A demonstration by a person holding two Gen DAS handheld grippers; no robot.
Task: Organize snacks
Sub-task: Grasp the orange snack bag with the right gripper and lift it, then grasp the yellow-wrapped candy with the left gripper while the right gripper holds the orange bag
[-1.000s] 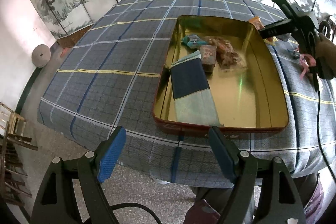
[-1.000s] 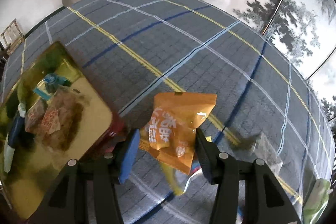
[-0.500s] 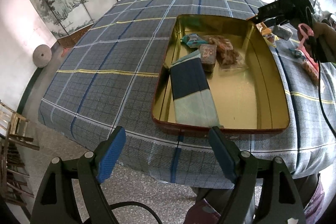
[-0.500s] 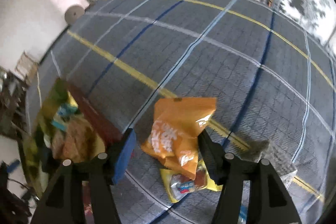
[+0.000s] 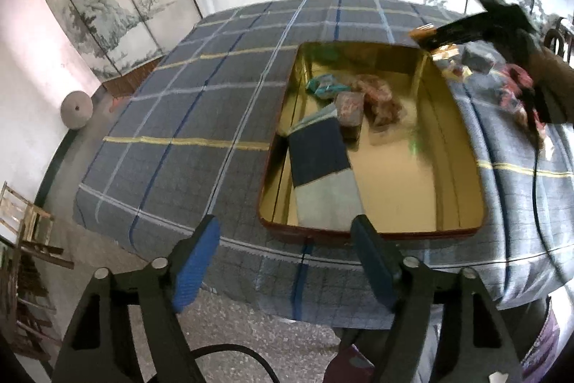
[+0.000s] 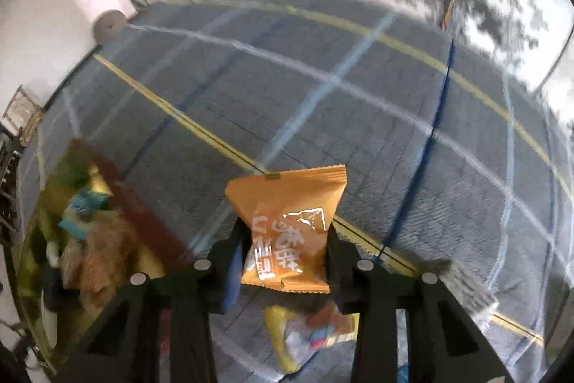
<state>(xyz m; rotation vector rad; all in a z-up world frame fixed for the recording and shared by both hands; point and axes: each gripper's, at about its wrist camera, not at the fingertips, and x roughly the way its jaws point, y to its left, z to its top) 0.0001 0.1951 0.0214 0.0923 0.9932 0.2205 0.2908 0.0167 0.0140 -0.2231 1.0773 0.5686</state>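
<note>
The left gripper [image 5: 285,241] hangs off the near edge of the table with its blue-padded fingers [image 5: 195,259] spread wide and nothing between them. Just ahead of its fingertips sits the gold tin [image 5: 462,232], red on the outside, resting on the plaid tablecloth [image 5: 179,117]. Inside the tin, directly ahead of the gripper, a long blue-and-grey packet [image 5: 323,167] lies along the tin's left wall; beyond it, toward the far end, are a small teal wrapper [image 5: 324,88] and a cluster of reddish-brown wrapped snacks [image 5: 376,96], touching one another. Farther to the right and past the tin's far right corner, more loose snacks [image 5: 470,60] lie on the cloth.

The right gripper [image 6: 281,257] has its fingers closed in on an orange snack packet [image 6: 290,225] with white lettering, pinching its lower half so that the crimped top edge stands up beyond the fingertips. The packet appears lifted clear of the cloth, though motion blur makes this hard to confirm. To the left of this gripper the tin [image 6: 122,182] shows as a blurred gold interior with a red rim. Below and just behind the fingertips a yellow wrapper [image 6: 305,336] lies on the tablecloth [image 6: 323,88], and a clear packet [image 6: 466,286] lies off to the right.
</note>
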